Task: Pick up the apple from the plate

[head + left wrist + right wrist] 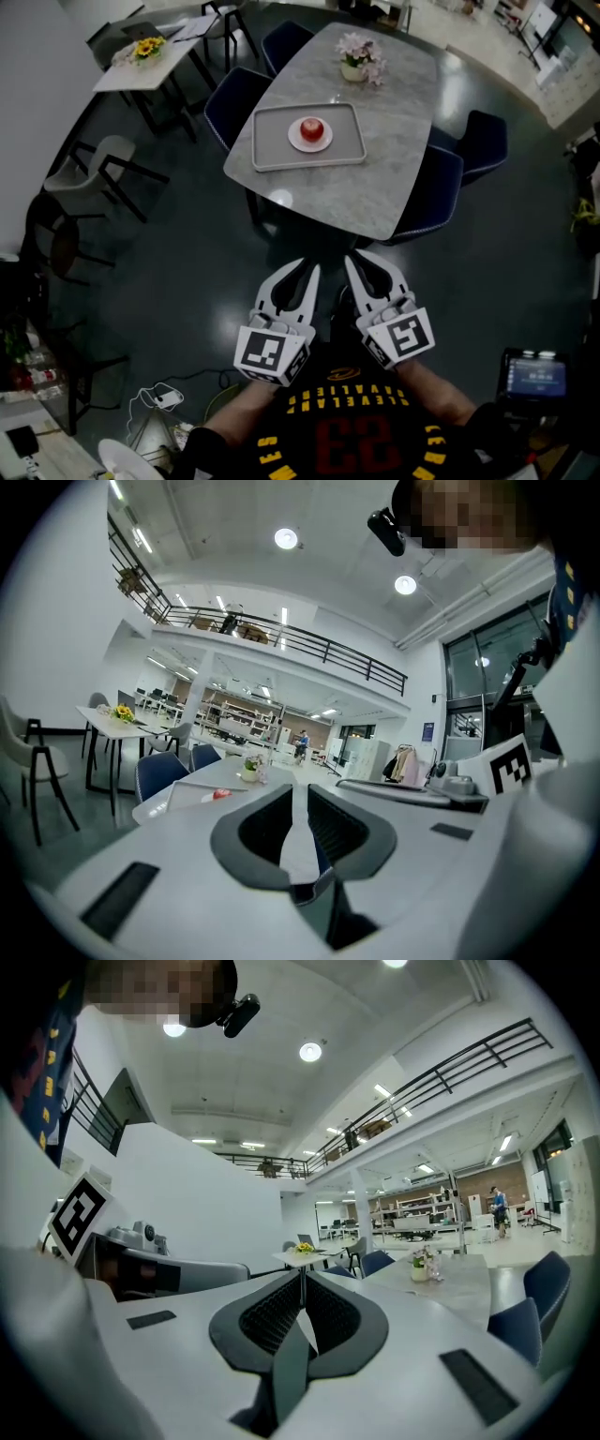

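- Jaws of the left gripper stand a thin slit apart, with nothing between them; the counter shows through the gap.
- Jaws of the right gripper are closed tip to tip and hold nothing.
- Both grippers are held side by side, low and close to the person's body, pointing forward over the dark floor. Neither touches anything.
- The apple sits on a small white plate, which rests in the middle of a grey tray on the counter.
- A flower pot stands further back on the counter, well apart from the tray.
- From the jaws the apple lies straight ahead and well apart, across a stretch of bare floor and past the counter's near edge.
- In the head view it lines up almost directly with the left gripper and sits a little to the left of the right one. The left gripper view also shows it as a small red spot just left of the jaws, while the right gripper view shows only the flowers.
- Both grippers look about equally far off, so the left seems the better placed, though only by its line.
- The apple is round, so it has no long axis to match; the jaws would need to open much wider before closing on its sides.
- A blue chair stands at the counter's near right side, so the approach looks easier from the near left.
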The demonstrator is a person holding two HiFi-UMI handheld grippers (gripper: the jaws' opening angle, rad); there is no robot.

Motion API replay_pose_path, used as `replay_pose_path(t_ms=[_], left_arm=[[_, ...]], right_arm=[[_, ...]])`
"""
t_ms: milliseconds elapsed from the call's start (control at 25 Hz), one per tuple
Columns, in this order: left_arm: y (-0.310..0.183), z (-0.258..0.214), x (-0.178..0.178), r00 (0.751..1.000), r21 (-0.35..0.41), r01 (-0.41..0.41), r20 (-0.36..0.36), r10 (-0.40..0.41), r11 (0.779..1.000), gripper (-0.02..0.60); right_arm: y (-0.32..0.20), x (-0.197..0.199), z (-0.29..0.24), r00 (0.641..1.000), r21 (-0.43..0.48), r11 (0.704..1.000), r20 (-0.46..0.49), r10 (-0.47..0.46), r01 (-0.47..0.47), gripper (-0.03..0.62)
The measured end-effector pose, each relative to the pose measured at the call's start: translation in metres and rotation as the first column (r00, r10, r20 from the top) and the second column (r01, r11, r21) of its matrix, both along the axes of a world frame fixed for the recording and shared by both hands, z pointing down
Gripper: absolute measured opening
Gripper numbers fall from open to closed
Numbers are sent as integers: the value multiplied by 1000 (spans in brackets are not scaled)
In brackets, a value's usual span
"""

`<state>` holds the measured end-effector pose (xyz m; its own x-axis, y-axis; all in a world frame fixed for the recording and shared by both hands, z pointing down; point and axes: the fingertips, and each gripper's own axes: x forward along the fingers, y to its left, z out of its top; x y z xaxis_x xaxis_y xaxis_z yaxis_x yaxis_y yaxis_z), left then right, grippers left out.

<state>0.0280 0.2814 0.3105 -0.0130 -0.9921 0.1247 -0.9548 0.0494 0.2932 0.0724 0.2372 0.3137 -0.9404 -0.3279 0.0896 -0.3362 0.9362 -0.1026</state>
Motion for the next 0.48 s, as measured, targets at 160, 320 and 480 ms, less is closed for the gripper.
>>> replay_pose_path(t_ms=[160,320,480], left_arm=[[-40,-4,-15,999,9,48,19,-49,999,52],[-87,-1,-17,997,4,72,31,-72,997,52],[-126,-9,-20,994,-2,98,41,-98,995,52]], right_arm=[[-41,-16,0,999,1,999,-8,-49,49,6],[-83,-25,1,995,-3,995,3,-102,102,6],[-124,-28,-4,993,-8,993,-15,-114,114,6]])
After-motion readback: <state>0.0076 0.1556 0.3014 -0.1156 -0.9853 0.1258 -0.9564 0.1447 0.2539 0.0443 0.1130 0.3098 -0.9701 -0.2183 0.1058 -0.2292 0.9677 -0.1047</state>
